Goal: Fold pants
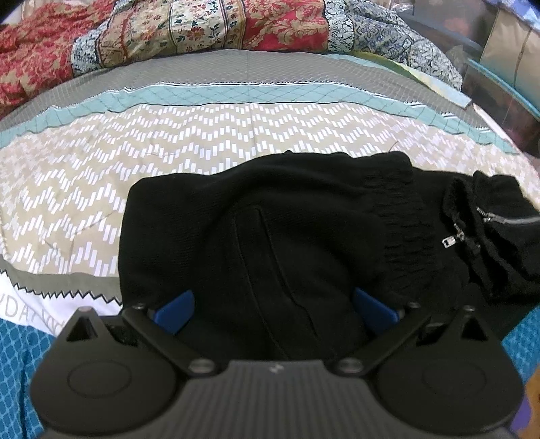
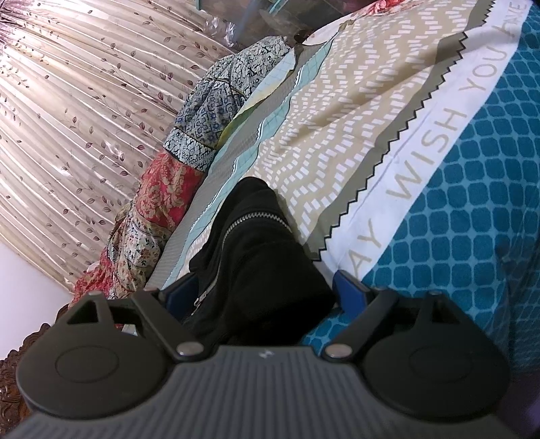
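Observation:
The black pants [image 1: 270, 229] lie folded on the patterned bedsheet [image 1: 135, 152], with the elastic waistband [image 1: 401, 216] at the right and a zipped pocket part [image 1: 499, 223] bunched at the far right. My left gripper [image 1: 273, 310] is open, its blue fingers [image 1: 175, 312] spread wide with pants fabric lying between them. In the right wrist view my right gripper [image 2: 266, 297] is open too, with its blue fingers [image 2: 351, 292] either side of a bunched black part of the pants [image 2: 256, 250] with a silver zipper.
A red, cream and blue floral quilt [image 1: 202, 30] is piled along the far side of the bed. A pleated leaf-print curtain [image 2: 67, 135] hangs behind it. A teal lattice-print fabric [image 2: 455, 202] covers the near edge of the bed.

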The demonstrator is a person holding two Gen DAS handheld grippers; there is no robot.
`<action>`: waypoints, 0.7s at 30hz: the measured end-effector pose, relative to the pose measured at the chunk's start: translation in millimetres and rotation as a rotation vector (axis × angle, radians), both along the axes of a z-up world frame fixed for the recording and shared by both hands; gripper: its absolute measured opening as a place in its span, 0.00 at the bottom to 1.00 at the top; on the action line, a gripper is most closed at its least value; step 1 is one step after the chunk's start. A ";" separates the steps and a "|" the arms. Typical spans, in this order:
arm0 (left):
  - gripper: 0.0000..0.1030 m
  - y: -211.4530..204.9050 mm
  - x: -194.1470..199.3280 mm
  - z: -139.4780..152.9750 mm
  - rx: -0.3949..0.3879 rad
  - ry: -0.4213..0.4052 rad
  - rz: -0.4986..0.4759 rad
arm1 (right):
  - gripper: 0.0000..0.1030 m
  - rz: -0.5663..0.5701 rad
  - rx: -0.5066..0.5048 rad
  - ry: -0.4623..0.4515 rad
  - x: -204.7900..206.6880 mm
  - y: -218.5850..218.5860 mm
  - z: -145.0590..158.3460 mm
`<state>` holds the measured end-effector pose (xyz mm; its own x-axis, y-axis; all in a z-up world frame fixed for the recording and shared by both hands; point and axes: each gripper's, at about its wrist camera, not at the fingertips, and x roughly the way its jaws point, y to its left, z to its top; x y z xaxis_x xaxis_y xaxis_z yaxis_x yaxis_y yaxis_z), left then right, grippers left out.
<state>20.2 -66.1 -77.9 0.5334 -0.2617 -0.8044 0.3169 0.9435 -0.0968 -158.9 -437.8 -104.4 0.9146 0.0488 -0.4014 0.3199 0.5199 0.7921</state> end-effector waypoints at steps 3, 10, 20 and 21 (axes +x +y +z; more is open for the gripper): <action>1.00 9.3 1.1 1.3 -0.039 0.006 -0.013 | 0.86 -0.001 0.003 0.001 -0.4 0.8 0.0; 1.00 16.9 2.5 2.3 -0.075 0.022 -0.018 | 0.86 0.000 0.004 0.000 -0.9 2.2 0.2; 1.00 9.6 2.9 1.1 -0.027 0.027 -0.023 | 0.86 0.008 0.019 -0.002 -1.6 1.4 -0.3; 1.00 9.9 3.2 1.1 -0.028 0.028 -0.024 | 0.86 0.008 0.022 -0.003 -1.9 1.4 -0.4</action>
